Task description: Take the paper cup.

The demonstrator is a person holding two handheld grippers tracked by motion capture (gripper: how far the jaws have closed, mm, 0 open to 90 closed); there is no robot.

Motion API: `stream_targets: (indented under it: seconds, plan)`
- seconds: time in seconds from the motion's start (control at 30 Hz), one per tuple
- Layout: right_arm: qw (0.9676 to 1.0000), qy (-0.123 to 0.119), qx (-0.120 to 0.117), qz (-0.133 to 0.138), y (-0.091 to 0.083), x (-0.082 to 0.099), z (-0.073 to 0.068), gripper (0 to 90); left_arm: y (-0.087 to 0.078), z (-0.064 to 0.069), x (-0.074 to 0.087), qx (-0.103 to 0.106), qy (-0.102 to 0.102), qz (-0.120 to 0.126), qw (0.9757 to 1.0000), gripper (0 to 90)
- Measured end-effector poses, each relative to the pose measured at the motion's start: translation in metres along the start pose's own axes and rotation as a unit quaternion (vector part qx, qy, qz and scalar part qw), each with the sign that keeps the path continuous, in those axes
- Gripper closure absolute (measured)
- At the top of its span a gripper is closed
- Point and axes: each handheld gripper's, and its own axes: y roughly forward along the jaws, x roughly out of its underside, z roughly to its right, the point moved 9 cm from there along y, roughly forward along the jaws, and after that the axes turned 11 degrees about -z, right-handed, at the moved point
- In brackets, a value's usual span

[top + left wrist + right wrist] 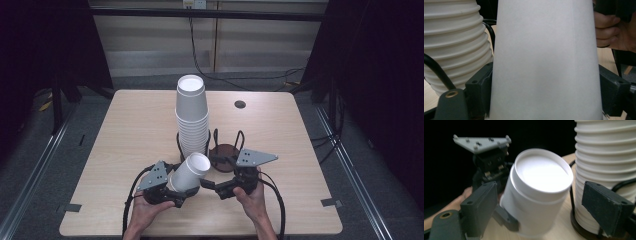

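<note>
**White cup clamped in the left gripper, right gripper open beside it**

The wooden table (pixel 130 130) carries everything here. Near its middle stands a tall stack of white paper cups (pixel 191 112), set upside down in a black wire holder (pixel 179 142); a second wire holder (pixel 225 150), with a dark round base, stands just to the right of it with no cups in it. Further back on the tabletop is a small dark round hole (pixel 240 104).

At the near edge, the left gripper (pixel 170 187) grasps a single white paper cup (pixel 191 171). The cup lies tilted, its closed bottom pointing up and away toward the stack (its wider end is down among the jaws). In the left gripper view the cup's (pixel 544 65) plain wall rises between the two black jaws, which press against it on either side, and the ribbed rims of the stack (pixel 454 42) sit close by at the left.

The right gripper (pixel 212 186) sits just right of the cup, its jaws pointing toward it. In the right gripper view the jaws stand apart and released, the cup's (pixel 536 195) bottom end between them; the pads do not press on it. The stack (pixel 604 165) fills the right side of that view, just behind the right-hand jaw.

Each gripper is held by a hand, the left hand (pixel 147 212) and the right hand (pixel 255 197), coming in from the bottom edge.
</note>
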Motion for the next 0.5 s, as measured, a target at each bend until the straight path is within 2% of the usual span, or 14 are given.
stream_targets:
  seconds: [0.1,0.13,0.27,0.37,0.5]
  plan:
    - [1.0000,-0.005,-0.001,-0.006,-0.001,0.000,0.000,12.8,-0.002,-0.004,0.000,-0.005,0.007,-0.011,0.9999,16.6]
    - [1.0000,-0.003,-0.001,-0.006,-0.002,-0.001,0.001,12.8,-0.003,-0.004,0.000,-0.002,0.005,-0.014,0.9999,16.6]
    - [0.9998,-0.010,-0.006,-0.015,-0.003,-0.004,0.001,12.8,-0.003,-0.008,-0.003,0.001,0.015,-0.033,0.9994,16.6]
    - [0.9996,-0.016,-0.010,-0.020,-0.004,-0.005,0.001,12.8,-0.003,-0.009,-0.006,0.003,0.016,-0.035,0.9993,16.7]
    - [0.9984,-0.025,-0.012,-0.049,-0.003,-0.001,0.001,12.8,-0.005,-0.013,-0.007,-0.010,0.025,-0.051,0.9983,16.7]
